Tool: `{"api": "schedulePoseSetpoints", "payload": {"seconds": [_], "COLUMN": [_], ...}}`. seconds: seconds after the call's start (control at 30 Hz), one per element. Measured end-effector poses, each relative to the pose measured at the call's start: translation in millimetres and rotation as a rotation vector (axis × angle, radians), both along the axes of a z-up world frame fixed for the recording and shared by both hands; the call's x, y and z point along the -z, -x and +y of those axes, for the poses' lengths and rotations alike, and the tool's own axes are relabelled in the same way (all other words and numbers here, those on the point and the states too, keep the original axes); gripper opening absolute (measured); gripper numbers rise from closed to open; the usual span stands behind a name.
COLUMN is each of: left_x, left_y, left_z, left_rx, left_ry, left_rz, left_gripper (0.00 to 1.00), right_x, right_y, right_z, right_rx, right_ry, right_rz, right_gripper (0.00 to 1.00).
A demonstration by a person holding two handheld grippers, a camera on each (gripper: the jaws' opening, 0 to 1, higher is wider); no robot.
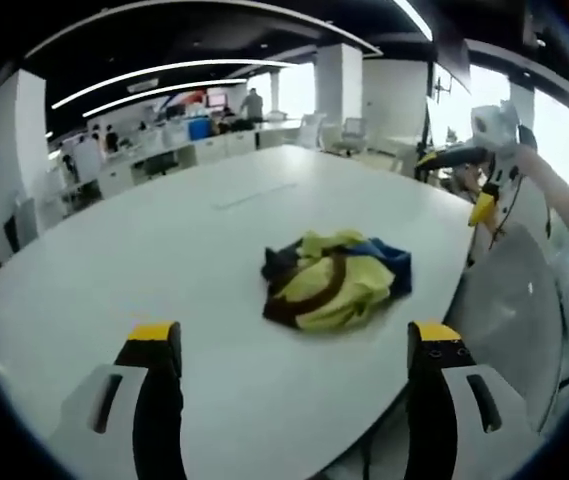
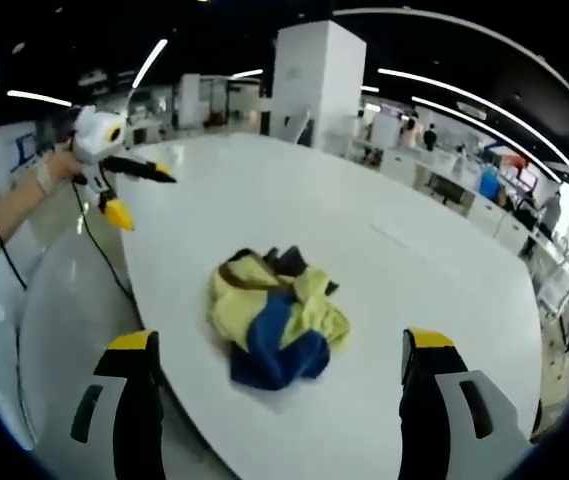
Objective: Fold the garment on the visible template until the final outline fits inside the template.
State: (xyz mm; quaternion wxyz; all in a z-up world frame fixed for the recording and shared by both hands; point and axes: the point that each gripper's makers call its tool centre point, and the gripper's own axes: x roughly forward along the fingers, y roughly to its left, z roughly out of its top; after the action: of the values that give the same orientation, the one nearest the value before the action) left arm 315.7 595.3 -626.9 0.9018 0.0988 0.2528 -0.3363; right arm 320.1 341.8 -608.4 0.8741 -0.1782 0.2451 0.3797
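Nearest the lens in the left gripper view, the left gripper holds its two black, yellow-tipped jaws wide apart with nothing between them; the right gripper stands the same way in its own view, jaws spread and empty. Both hang above the large white oval table, well apart from the cloth.

At the middle of the table, toward its near edge, lies the crumpled yellow, blue and brown garment, bunched in a heap with no sleeve or hem to be told apart. No template outline can be made out on the tabletop.

Judging from this, the main risk is a blind grab: pinching several layers of the heap at once would tangle it further. Dragging it could also slide it off the near edge, since it sits close to the rim.
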Motion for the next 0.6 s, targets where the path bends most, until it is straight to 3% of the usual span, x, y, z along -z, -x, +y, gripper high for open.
{"api": "schedulePoseSetpoints", "payload": {"seconds": [0.17,0.37,0.47,0.6], "left_x": [6.8,11.5,15.9,19.5], "left_y": [-4.0,-3.7,-2.8,-4.2], "left_z": [5,-1,0,1], "left_rx": [-0.008,0.011,0.021,0.017], "left_ry": [-0.065,-0.054,-0.095,-0.091], "left_rz": [0.008,0.017,0.026,0.028], "left_gripper": [0.89,0.89,0.88,0.87], "right_x": [4.2,14.5,17.8,15.3], "right_y": [-6,-7,-7,-4], "right_z": [7,15,19,32], "right_rx": [-0.017,-0.055,-0.077,-0.104], "right_ry": [-0.008,0.001,0.021,-0.060], "right_rz": [0.006,0.034,0.035,0.065], "right_gripper": [0.99,0.91,0.87,0.86]}}
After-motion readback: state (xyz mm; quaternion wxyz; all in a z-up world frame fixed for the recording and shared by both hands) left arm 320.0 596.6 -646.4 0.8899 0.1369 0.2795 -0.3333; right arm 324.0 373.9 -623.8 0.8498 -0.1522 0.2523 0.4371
